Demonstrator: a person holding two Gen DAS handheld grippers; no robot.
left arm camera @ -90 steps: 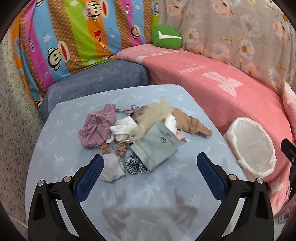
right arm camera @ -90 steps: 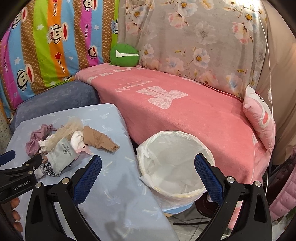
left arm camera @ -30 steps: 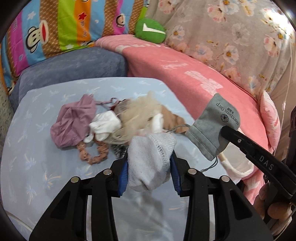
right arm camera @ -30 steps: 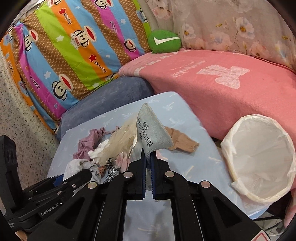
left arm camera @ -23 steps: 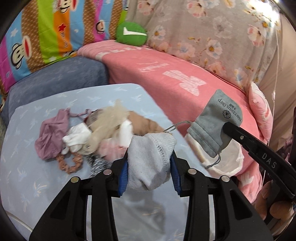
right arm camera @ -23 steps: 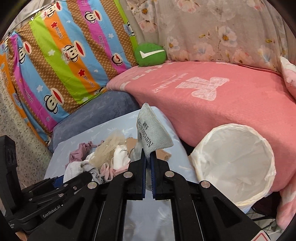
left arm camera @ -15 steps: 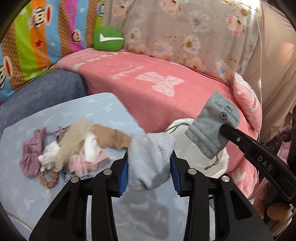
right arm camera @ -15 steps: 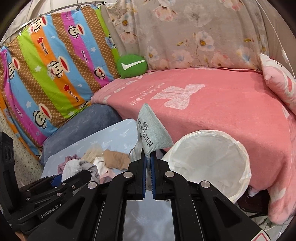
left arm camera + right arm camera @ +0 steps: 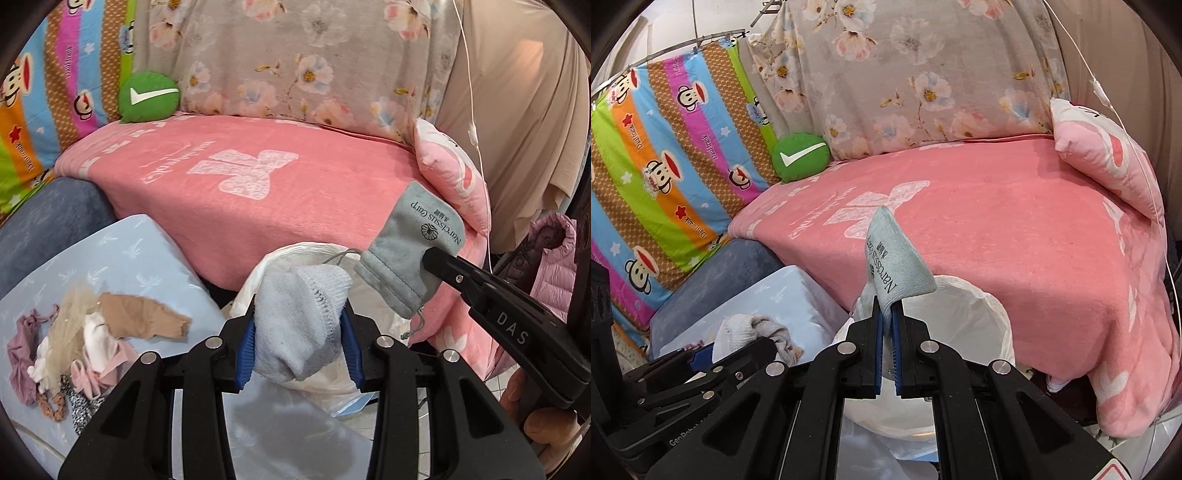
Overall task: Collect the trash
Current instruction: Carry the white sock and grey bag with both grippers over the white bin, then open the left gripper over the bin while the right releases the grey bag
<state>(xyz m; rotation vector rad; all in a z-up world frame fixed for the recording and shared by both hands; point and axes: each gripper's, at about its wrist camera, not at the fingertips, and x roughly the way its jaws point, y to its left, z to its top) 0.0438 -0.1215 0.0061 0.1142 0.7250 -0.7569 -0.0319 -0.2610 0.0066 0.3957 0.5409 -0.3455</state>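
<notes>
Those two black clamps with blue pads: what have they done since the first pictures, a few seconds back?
Both were open above the pile. The left gripper has since closed on a rolled grey sock, the right gripper on a flat grey drawstring pouch, and both carried them from the table to the white-lined bin. The remaining pile of fabric scraps stayed on the light blue table.

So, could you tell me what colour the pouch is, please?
Grey pouch, dark lettering; clearest in the left wrist view.

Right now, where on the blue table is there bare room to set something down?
The light blue patterned table is bare along its far side, between the grey-blue cushion and the heap of cloth scraps, and near the white-lined bin. The left side is crowded by that heap.
</notes>
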